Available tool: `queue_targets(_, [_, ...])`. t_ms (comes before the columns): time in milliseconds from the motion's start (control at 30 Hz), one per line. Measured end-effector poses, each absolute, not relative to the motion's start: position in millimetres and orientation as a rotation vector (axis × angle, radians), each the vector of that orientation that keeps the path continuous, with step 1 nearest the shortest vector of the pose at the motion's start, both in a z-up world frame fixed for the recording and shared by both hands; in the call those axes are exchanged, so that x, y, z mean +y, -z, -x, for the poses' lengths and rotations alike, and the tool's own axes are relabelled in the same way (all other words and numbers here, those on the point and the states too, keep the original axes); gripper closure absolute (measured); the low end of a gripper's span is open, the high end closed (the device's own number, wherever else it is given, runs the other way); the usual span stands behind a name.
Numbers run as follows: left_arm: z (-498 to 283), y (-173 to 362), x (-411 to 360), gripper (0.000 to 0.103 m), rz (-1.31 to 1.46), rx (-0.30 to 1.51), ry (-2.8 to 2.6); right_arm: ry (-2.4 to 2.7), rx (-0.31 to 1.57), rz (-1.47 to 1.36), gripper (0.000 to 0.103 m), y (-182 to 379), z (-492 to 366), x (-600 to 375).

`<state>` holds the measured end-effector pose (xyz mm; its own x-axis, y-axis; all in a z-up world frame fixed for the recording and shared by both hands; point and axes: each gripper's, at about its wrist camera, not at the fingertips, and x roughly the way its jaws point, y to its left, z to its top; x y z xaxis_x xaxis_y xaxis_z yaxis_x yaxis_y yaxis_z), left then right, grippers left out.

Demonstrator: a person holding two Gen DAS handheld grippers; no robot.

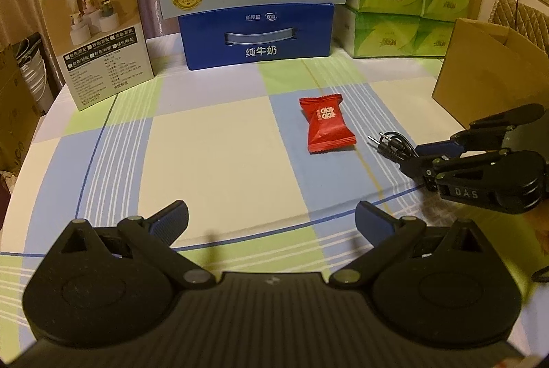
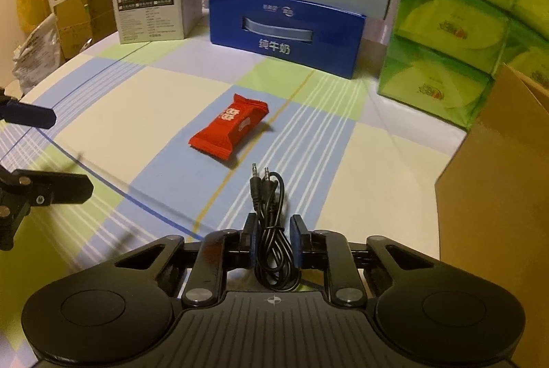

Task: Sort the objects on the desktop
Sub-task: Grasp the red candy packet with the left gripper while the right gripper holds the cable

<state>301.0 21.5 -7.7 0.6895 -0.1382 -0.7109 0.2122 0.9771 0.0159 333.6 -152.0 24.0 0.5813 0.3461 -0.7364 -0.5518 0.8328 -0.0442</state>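
Observation:
A red snack packet (image 1: pixel 326 123) lies flat on the checked tablecloth, also in the right wrist view (image 2: pixel 230 130). A coiled black audio cable (image 2: pixel 272 223) with two jack plugs sits between the pads of my right gripper (image 2: pixel 273 242), which is shut on it; the cable (image 1: pixel 394 145) and right gripper (image 1: pixel 420 158) show at the right of the left wrist view. My left gripper (image 1: pixel 271 222) is open and empty, low over the cloth, short of the packet. It shows at the left edge of the right wrist view (image 2: pixel 65 155).
A brown cardboard box (image 1: pixel 487 66) stands at the right, also in the right wrist view (image 2: pixel 497 169). Blue milk cartons (image 1: pixel 257 38), a beige product box (image 1: pixel 99 38) and green tissue packs (image 1: pixel 405 4) line the back. The table's round edge (image 1: pixel 20 169) drops off at the left.

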Motion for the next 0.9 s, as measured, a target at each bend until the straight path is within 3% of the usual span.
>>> queue_targets(233, [-303.9,11.6,15.4,0.002,-0.105,0.79,0.214,-0.487,0.81,0.17,0.091,-30.8,-342.3,-155.7])
queue_targets(333, [-307.9,13.4,13.8,0.011,-0.1,0.802,0.219,-0.478,0.809,0.142,0.091,-32.5,-347.4,-154.8])
queue_targets(800, [-355.1,21.8,-16.8,0.014,-0.077,0.771,0.284,-0.379,0.83,0.038,0.091,-29.5,-366.0,-172.8])
queue_targets(900, [-373.1,23.8,-23.4,0.021,-0.075,0.776,0.284,-0.375,0.827,0.023,0.091,-29.2,-368.3,-174.4])
